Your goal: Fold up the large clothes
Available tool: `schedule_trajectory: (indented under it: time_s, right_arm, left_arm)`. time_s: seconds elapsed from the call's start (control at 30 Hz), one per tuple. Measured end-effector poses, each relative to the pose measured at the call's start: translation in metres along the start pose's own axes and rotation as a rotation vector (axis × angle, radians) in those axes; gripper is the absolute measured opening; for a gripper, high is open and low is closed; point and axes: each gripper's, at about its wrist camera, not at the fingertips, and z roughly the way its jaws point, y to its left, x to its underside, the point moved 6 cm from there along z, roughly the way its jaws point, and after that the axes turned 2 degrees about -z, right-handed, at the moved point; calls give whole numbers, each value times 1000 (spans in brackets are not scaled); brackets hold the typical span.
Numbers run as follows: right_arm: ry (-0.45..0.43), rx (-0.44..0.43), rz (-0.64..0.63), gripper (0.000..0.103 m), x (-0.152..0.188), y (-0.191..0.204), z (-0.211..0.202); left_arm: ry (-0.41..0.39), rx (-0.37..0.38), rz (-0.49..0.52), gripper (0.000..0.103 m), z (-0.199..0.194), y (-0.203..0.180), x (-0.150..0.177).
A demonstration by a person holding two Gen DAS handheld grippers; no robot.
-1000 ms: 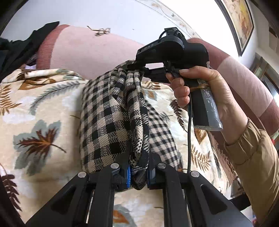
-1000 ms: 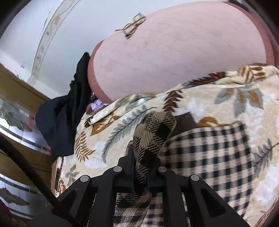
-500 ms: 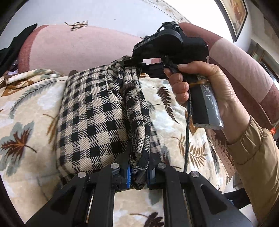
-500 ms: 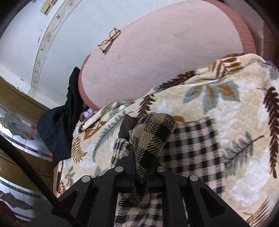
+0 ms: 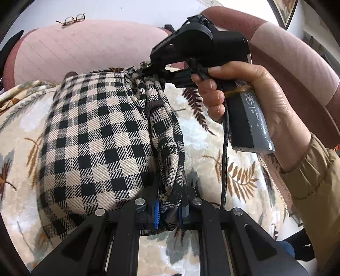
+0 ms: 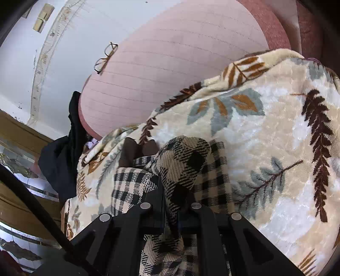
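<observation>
A beige and black checked garment (image 5: 99, 135) lies folded over a leaf-patterned blanket (image 5: 212, 148) on a sofa. My left gripper (image 5: 169, 214) is shut on a bunched edge of it at the near end. In the left wrist view my right gripper (image 5: 148, 69), held by a hand (image 5: 255, 93), pinches the far end of the same bunched edge. The right wrist view shows that gripper (image 6: 172, 214) shut on a fold of the checked garment (image 6: 184, 161), whose brown collar (image 6: 136, 148) rests on the blanket (image 6: 265, 148).
A pink sofa back (image 5: 85, 48) rises behind the blanket, with a pair of glasses (image 5: 71, 19) on top of it. Dark clothing (image 6: 61, 152) hangs over the sofa's left end. A maroon armrest (image 5: 297, 70) lies to the right.
Both grippers carried the checked garment toward the sofa back and lower. More of it now lies spread flat on the blanket. Both grips held.
</observation>
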Motion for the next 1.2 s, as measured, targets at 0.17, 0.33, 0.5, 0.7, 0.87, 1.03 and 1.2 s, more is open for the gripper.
schedule_trajectory:
  time_s: [0.17,0.33,0.5,0.7,0.87,1.03,1.2]
  right_arm:
    - [14,-3,13,8,1,-15,13]
    - [19,-4,12,8,0,-22,19]
    - [25,7,6,8,2,-28,25]
    - [45,24,5,8,7,-44,37]
    - [57,52,5,10,14,-60,47]
    - [42,68,28,28,15,-64,37]
    - [10,42,42,47,22,-64,-2]
  left_arm:
    - [21,-8,8,11,16,2,1]
    - [30,-17,18,11,25,-4,3]
    - [45,-32,31,11,37,-5,4]
    - [64,-52,60,11,54,-7,10]
    - [74,-46,60,14,62,-5,13]
    - [72,0,83,46,50,-17,13]
    - [26,12,114,55,7,-19,14]
